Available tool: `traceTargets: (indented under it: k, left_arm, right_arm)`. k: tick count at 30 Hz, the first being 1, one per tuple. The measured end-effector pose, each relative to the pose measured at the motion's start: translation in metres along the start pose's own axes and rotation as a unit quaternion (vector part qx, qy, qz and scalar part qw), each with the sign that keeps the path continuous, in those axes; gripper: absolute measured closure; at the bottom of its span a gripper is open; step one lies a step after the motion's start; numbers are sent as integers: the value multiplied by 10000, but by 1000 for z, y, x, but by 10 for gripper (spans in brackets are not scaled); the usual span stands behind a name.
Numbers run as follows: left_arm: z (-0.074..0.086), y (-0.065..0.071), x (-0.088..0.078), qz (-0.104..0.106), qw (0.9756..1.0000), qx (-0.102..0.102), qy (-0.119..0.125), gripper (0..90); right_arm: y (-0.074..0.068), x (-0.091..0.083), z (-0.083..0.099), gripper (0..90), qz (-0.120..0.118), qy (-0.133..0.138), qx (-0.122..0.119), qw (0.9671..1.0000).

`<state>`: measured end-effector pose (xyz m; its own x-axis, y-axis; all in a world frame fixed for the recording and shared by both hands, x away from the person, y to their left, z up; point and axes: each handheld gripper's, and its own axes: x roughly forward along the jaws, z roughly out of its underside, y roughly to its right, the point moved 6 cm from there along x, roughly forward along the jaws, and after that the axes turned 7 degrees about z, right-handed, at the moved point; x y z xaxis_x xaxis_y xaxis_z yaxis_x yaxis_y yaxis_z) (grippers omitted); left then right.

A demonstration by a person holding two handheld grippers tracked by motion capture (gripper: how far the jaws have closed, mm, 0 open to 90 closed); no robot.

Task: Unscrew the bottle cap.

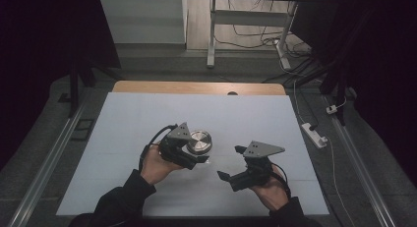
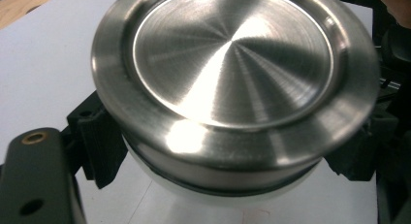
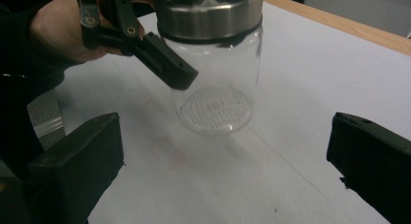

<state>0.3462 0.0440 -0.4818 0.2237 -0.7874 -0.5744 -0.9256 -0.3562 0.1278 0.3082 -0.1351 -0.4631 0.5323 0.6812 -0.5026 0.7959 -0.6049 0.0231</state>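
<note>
Now jar [image 3: 215, 83] clamped between left gripper [image 1: 194, 156] jaws, seemingly upright.

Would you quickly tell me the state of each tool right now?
Left tool: closed on the glass jar, just below its steel lid.
Right tool: open, holding nothing.

We hold our left gripper [image 1: 193, 151] clamped tight, while our right gripper [image 1: 231, 163] hangs nearby with jaws spread wide.

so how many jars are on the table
1. A clear glass jar with a steel lid, left of the table's middle, clamped just below the lid by the left gripper. The right gripper stands open beside it, empty.
</note>
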Motion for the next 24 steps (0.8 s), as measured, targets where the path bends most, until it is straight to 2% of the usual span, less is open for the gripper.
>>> traceTargets:
  k: [10, 18, 24]
  left_arm:
    - [0, 1, 1, 2, 10000, 15, -9, 159]
    - [0, 2, 1, -5, 10000, 47, -37, 159]
    - [1, 2, 2, 0, 9999, 82, -94, 159]
  right_arm:
    - [-5, 16, -27, 0, -128, 7, -33, 9999]
    - [-12, 33, -47, 0, -40, -54, -110, 9999]
    - [-10, 44, -58, 0, 89, -53, -68, 9999]
